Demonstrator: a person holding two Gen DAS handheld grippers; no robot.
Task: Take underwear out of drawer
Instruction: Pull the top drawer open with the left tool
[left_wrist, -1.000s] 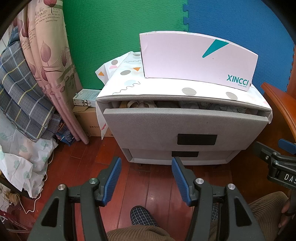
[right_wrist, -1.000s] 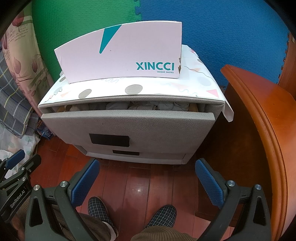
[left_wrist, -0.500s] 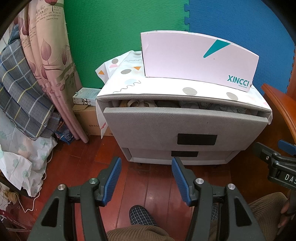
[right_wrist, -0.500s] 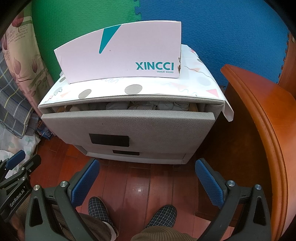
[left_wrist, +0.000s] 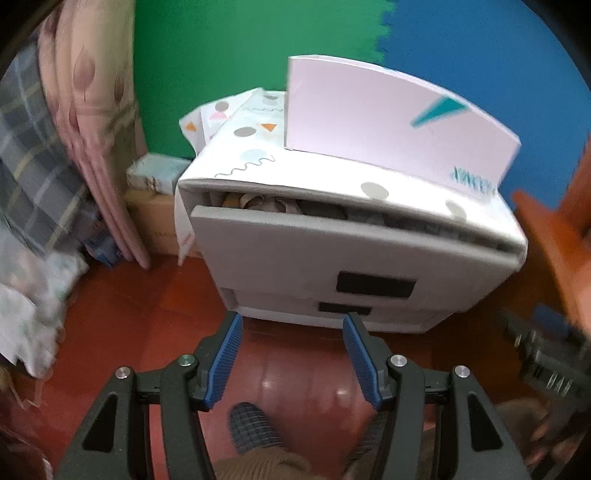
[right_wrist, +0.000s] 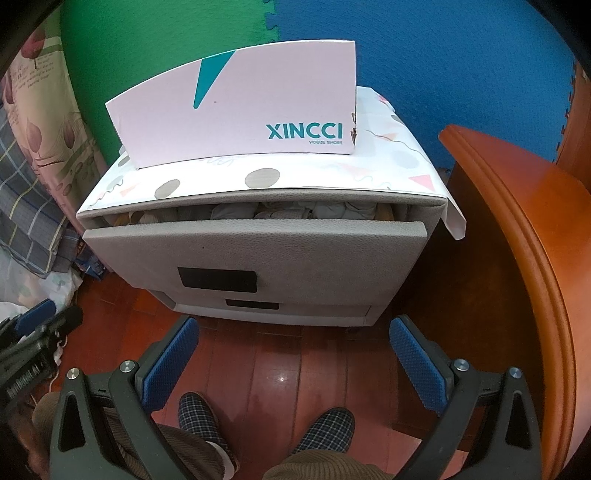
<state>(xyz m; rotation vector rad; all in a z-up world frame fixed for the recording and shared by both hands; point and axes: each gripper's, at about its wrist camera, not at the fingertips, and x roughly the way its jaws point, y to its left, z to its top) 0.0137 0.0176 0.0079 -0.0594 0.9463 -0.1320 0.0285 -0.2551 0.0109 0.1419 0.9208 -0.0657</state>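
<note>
Both claws hang released and empty above the wooden floor, left claw narrower than right claw, facing the top drawer, ajar so folded underwear inside looks reachable under the shoebox.

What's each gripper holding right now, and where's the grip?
Nothing. The left gripper and right gripper are both open over the floor, short of the drawer.

Both hand-held grippers, left and right, open, empty.
</note>
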